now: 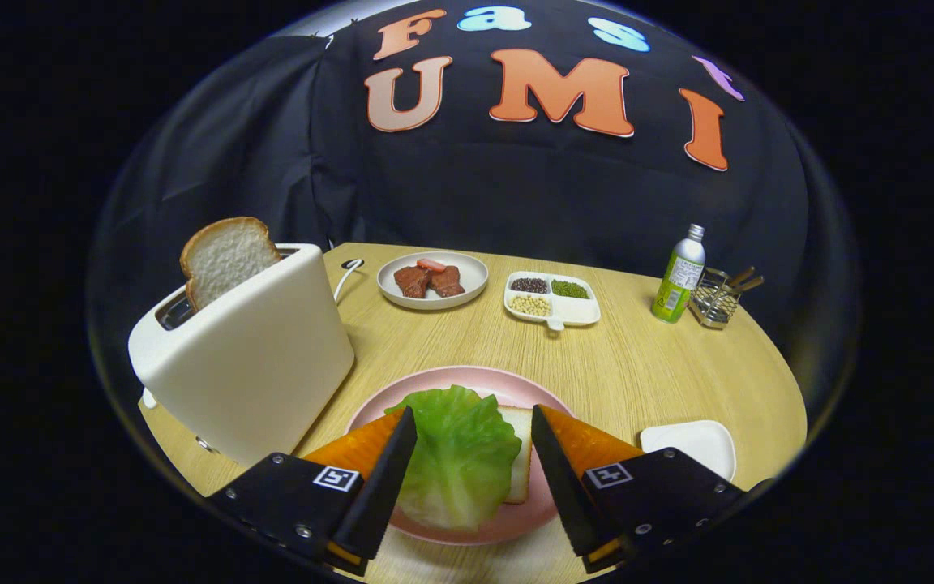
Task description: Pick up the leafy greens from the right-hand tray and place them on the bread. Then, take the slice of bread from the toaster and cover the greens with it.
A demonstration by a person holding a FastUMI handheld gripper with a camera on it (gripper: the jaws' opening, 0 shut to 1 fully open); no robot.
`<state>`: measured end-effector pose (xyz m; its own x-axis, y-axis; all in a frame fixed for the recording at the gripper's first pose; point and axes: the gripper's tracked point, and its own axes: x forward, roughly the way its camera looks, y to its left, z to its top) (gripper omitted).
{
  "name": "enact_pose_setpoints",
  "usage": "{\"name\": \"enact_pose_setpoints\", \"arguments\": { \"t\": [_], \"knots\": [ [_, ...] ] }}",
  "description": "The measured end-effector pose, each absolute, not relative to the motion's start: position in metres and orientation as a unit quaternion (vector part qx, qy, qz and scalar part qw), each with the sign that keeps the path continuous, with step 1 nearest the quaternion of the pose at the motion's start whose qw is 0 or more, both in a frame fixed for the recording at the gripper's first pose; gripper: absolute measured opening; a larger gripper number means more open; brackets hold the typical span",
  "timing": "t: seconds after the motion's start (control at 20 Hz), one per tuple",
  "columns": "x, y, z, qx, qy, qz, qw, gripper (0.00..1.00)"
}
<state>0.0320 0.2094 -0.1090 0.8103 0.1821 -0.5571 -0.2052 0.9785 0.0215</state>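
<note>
A green lettuce leaf point(459, 454) lies on a slice of bread point(518, 454) on the pink plate point(434, 385), between my fingers. My gripper point(473, 418) is open, its fingers standing apart on either side of the leaf without pressing on it. To the left stands a white toaster point(248, 357) with a slice of bread point(226, 258) sticking up out of its slot. A white tray point(694, 444) sits on the table just right of my right finger.
At the back of the wooden table point(637, 357) are a grey plate with meat pieces point(432, 280), a white divided dish of beans point(552, 298), a green bottle point(680, 276) and a wire holder point(718, 296). The toaster's cord point(347, 272) runs behind it.
</note>
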Motion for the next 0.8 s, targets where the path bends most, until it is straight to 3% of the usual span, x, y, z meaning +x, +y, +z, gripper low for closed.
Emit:
{"name": "enact_pose_setpoints", "arguments": {
  "t": [0.2,0.8],
  "knots": [
    [0.039,0.221,-0.074,-0.023,0.257,0.098,0.961,0.97],
    [0.058,0.291,0.016,0.005,0.192,0.113,0.975,0.97]
  ]
}}
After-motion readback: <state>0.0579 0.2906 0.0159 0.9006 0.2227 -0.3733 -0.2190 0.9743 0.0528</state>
